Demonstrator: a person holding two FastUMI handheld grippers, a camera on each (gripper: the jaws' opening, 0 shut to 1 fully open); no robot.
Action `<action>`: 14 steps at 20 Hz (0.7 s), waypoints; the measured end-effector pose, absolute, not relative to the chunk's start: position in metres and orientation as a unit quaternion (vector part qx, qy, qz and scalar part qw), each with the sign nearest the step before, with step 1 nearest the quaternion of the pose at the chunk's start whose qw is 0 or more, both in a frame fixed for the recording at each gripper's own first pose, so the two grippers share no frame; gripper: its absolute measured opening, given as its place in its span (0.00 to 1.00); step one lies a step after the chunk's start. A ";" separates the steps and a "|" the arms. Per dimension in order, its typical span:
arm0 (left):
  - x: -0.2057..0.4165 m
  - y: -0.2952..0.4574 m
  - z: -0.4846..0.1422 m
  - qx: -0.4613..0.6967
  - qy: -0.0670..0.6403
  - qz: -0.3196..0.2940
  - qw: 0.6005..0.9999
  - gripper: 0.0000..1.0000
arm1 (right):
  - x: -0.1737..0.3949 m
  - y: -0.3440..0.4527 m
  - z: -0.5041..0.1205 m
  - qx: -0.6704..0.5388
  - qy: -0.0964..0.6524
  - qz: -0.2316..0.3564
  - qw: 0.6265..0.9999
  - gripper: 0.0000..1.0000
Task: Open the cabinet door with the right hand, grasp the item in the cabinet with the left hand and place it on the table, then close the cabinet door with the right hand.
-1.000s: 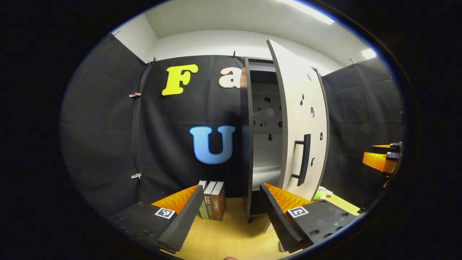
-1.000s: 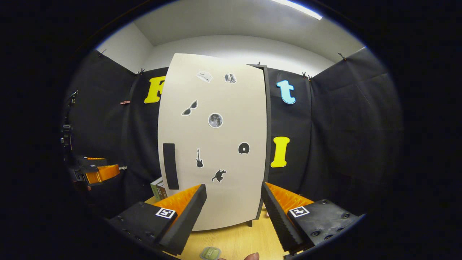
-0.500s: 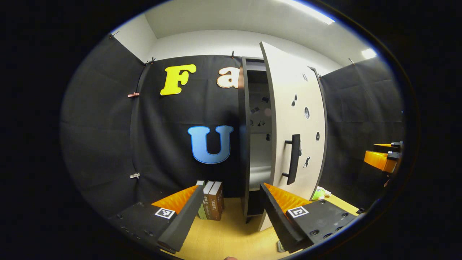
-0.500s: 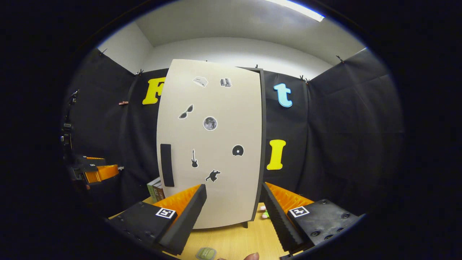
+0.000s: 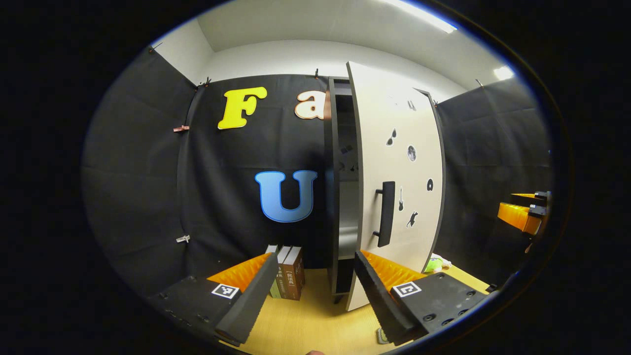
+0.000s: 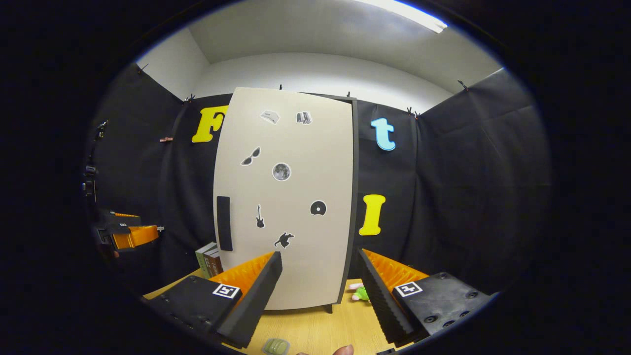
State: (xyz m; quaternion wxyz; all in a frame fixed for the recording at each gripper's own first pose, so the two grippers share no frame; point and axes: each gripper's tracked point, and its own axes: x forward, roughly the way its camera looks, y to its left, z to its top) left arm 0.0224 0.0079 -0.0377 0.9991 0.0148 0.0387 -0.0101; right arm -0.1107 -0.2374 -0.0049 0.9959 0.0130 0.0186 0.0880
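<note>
Judging by how things lie, I am near the end of the job. The cabinet [image 5: 340,197] stands at about 1 o'clock in the left gripper view, and its door [image 5: 399,172] is swung most of the way to, with a narrow dark gap left on the handle side; the shelves I can see through that gap look bare. So the last step, shutting the door fully, is not yet done.

My left gripper [image 5: 313,291] hangs with its fingers spread wide and nothing between them, above the wooden table [image 5: 315,320]. The books [image 5: 288,273] stand just beyond it at 12 o'clock, against the cloth wall.

A small greenish item [image 6: 276,346] lies on the table at 6 o'clock in the right gripper view, between and just short of my right fingers; I take it to be the thing fetched from the cabinet, though I cannot tell for sure. My right gripper [image 6: 320,291] is also spread and empty, facing the door's front from a little way off, touching nothing. The door handle [image 6: 224,223] sits at 10 o'clock from it. A green toy [image 6: 361,293] lies by the cabinet's foot at 1 o'clock.
</note>
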 end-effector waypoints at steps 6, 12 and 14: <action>0.020 0.007 -0.037 0.016 0.037 -0.011 0.999 0.97 | -0.123 -0.247 -0.001 0.013 0.016 0.085 0.996 0.98; 0.017 0.004 -0.037 0.017 0.038 -0.015 0.999 0.97 | -0.137 -0.254 0.002 0.012 0.018 0.086 0.996 0.98; 0.015 0.003 -0.037 0.017 0.038 -0.016 0.999 0.97 | -0.140 -0.256 0.002 0.011 0.018 0.086 0.996 0.98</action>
